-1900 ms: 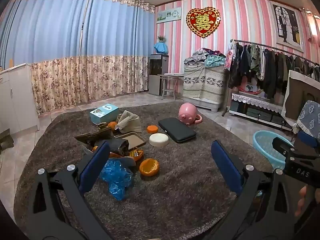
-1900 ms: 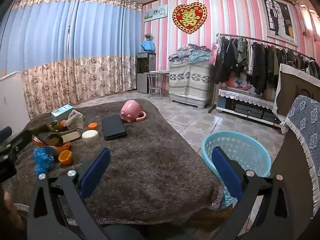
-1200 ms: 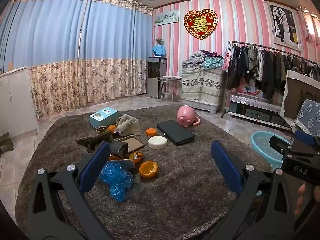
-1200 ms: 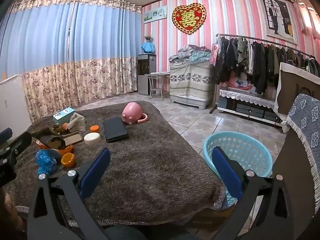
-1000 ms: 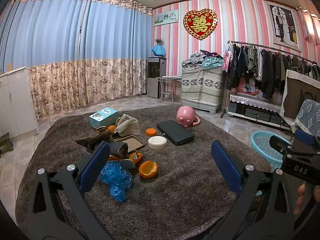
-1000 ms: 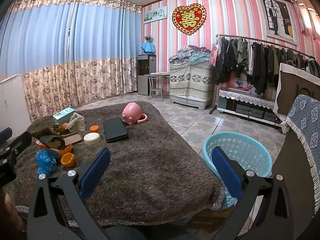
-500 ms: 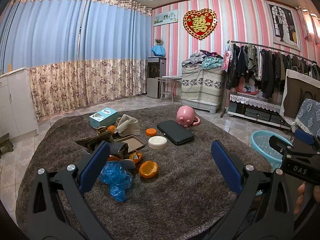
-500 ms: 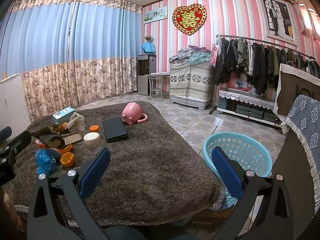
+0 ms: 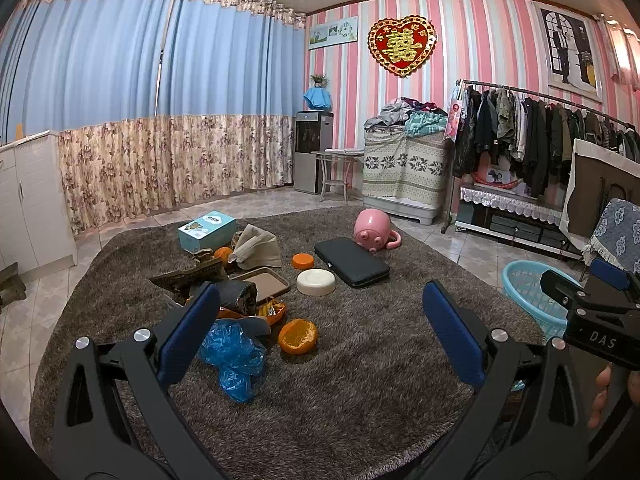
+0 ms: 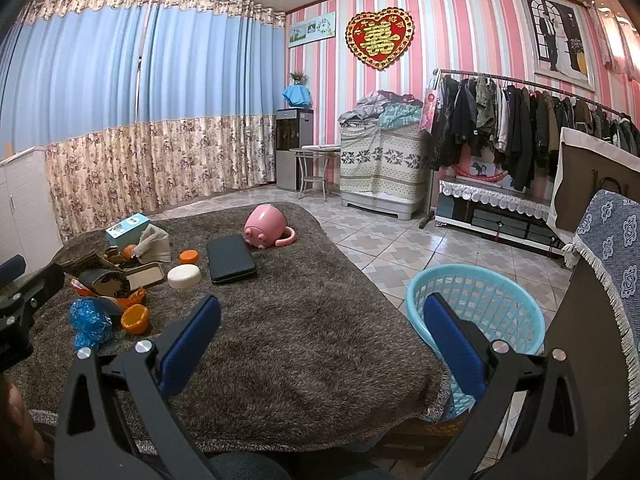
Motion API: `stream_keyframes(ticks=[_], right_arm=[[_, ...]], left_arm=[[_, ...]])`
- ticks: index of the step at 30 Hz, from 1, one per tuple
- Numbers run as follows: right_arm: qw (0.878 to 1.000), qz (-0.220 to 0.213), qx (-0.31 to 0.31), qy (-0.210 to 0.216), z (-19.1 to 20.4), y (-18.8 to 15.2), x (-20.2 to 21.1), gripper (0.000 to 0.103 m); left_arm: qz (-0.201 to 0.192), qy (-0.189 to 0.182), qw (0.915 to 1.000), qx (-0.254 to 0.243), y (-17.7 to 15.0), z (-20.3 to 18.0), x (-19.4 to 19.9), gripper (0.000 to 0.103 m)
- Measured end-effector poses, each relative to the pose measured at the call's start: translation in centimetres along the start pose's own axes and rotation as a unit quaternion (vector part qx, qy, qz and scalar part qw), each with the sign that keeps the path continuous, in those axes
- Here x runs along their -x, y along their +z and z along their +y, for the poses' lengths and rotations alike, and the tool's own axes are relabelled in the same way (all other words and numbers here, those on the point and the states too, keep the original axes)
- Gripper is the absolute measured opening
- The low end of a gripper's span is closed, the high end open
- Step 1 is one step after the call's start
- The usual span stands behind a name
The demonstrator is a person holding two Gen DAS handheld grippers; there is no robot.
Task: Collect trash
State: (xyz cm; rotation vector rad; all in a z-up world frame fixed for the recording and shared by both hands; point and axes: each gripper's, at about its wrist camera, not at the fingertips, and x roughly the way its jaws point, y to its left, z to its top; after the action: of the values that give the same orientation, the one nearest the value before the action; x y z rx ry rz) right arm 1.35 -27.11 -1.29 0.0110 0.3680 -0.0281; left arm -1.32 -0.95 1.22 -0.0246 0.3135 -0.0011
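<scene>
Both my left tongs [image 9: 320,332] and right tongs [image 10: 320,336] are wide open, holding nothing. The blue bag [image 9: 232,354] is floppy and could slip out before the basket [image 10: 476,300].

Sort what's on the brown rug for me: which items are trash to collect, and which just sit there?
Trash job:
crumpled blue plastic bag
hollowed orange peel half
torn dark snack wrappers
light blue plastic basket

Likely bystanders:
pink pig-shaped mug
flat black case
round white lid
teal tissue box
</scene>
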Motion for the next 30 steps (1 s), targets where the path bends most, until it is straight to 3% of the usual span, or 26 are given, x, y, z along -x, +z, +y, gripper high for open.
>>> stream_keyframes(ticks=[30], right_arm=[[1.000,0.001,0.001,0.001,-0.06,0.17,0.16,0.099]], left_arm=[[0.008,0.000,1.0000,0.002,-0.86,-0.01,0.32,0.098]])
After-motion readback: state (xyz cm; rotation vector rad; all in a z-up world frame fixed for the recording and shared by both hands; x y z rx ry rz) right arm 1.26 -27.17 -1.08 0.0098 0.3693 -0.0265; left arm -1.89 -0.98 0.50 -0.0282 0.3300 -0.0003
